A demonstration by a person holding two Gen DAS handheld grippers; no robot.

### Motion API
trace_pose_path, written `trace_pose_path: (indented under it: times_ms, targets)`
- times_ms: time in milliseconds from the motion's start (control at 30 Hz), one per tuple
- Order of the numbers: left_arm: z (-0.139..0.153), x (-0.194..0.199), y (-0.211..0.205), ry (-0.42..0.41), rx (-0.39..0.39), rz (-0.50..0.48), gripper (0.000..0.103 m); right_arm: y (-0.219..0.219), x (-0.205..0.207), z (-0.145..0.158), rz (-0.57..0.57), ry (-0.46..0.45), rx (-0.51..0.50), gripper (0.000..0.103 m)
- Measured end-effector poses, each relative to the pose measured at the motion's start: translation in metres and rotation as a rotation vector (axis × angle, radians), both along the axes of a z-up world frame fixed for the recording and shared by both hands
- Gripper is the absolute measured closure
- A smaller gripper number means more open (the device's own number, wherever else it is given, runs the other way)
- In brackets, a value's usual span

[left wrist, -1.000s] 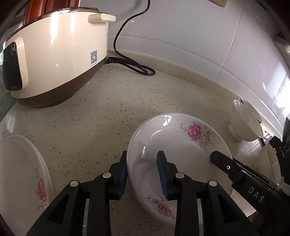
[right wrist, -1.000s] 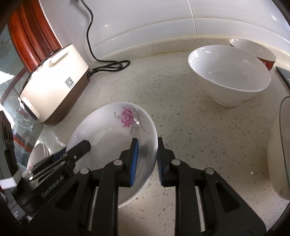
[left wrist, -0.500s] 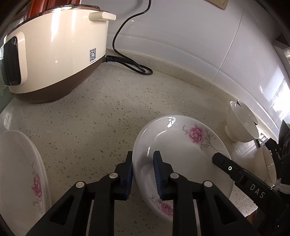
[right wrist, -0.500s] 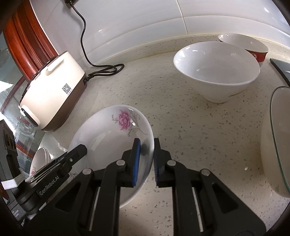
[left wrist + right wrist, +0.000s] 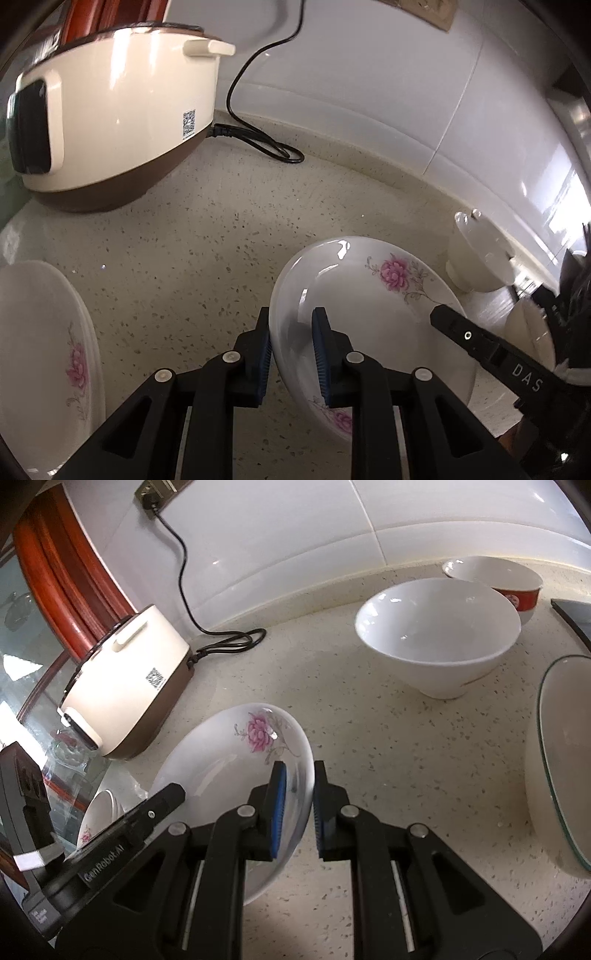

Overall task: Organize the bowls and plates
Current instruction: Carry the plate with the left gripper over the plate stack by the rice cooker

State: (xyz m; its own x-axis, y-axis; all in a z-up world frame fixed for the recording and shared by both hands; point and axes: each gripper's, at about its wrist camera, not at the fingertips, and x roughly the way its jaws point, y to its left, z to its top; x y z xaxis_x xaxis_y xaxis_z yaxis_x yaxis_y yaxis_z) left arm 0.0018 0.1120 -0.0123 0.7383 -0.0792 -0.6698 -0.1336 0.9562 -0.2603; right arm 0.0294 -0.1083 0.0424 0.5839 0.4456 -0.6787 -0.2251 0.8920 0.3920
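Observation:
A white plate with pink flowers [image 5: 369,314] hangs tilted just over the speckled counter, held from both sides. My left gripper [image 5: 291,347] is shut on its left rim, one blue pad inside the plate and one outside. On the opposite rim of the plate [image 5: 229,753] my right gripper [image 5: 298,805] is shut the same way. Each gripper's black finger shows in the other's view. A second flowered plate [image 5: 44,332] lies at the far left. To the right stand a white bowl [image 5: 436,635] and, behind it, a red-banded bowl [image 5: 495,579].
A cream and brown rice cooker [image 5: 110,110] stands at the back left, its black cord [image 5: 258,140] coiled along the tiled wall. A pale pot with a glass lid [image 5: 561,760] fills the right edge. A dark flat item [image 5: 572,609] lies at the far right.
Both grippers' jaws have narrowed from loosely straddling the flowered plate's rim to pinching it. The plate now sits a little more tilted between them.

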Motion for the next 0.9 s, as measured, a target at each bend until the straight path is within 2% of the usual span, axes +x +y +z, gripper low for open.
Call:
trace_pose_path:
  times_ms: [167,400,533,800,900]
  targets:
    - [0.008,-0.015,0.006,-0.08,-0.028,0.035,0.081,0.007,-0.006,0.005,0.031,-0.038,0.004,0.086]
    - [0.022,-0.043,0.007,-0.21,0.012,0.103,0.081,0.014,-0.01,0.009,0.098,-0.039,0.099,0.086]
    - [0.029,-0.059,0.014,-0.263,0.022,0.138,0.081,0.027,-0.019,0.015,0.157,-0.067,0.114,0.086]
    - [0.036,-0.091,0.048,-0.347,-0.042,0.247,0.081,0.067,-0.046,0.027,0.315,-0.155,0.123,0.086]
    - [0.04,-0.112,0.062,-0.391,-0.064,0.294,0.081,0.078,-0.052,0.025,0.354,-0.156,0.132,0.086]
